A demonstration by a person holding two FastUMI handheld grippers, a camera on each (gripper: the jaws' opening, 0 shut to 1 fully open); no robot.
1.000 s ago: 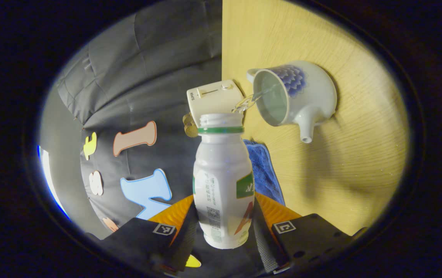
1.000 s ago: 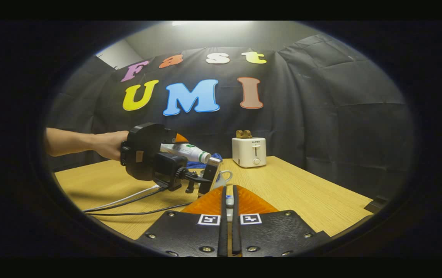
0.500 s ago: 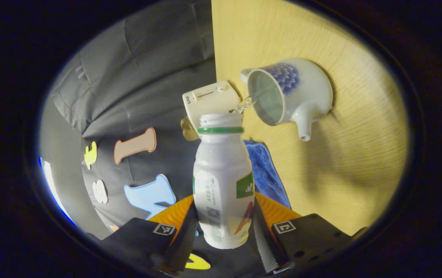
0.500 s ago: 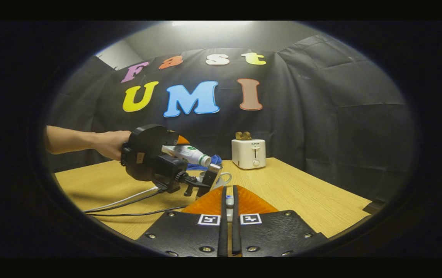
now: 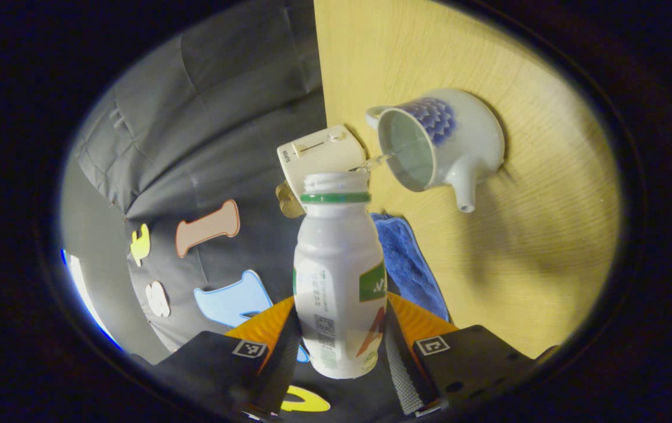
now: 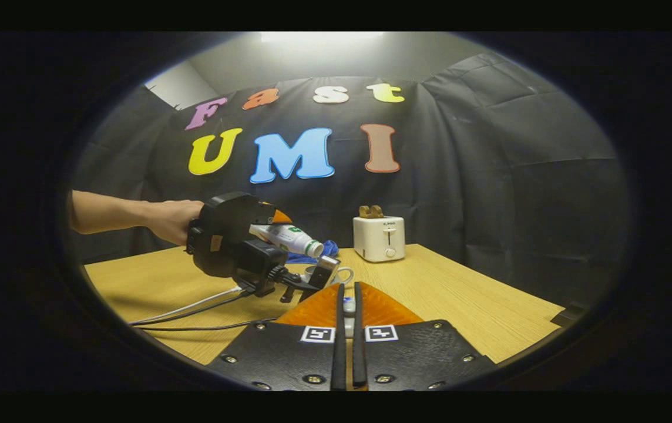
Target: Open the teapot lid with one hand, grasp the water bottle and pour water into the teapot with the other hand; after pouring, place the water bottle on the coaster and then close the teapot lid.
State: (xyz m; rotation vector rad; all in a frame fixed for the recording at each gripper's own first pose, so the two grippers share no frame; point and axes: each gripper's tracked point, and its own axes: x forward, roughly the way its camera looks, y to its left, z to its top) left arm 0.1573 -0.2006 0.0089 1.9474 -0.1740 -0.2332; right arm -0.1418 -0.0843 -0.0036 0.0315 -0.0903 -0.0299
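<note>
Clamped around its lower body by the left gripper (image 5: 340, 352), the light, smooth bottle (image 5: 339, 276) tips over the fragile open teapot (image 5: 439, 141); the right gripper (image 6: 348, 329) pinches something small.

One water bottle (image 5: 339, 276) — one teapot (image 5: 450, 144) — one toaster (image 6: 378, 237) — one cloth (image 5: 409, 264).

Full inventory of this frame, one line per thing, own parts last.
water bottle: 1, white with green neck ring, uncapped, tipped toward the teapot, in the left claw
teapot: 1, white with blue pattern, lid off, on the table
lid knob: 1, white-blue, between the right claw's fingers
toaster: 1, white, far table edge
cloth: 1, blue, on table
table: 1, light wood
cables: several, white and black, on table
left claw: 1, shut on bottle
right claw: 1, shut on knob
hand: 1, holding left claw
</note>
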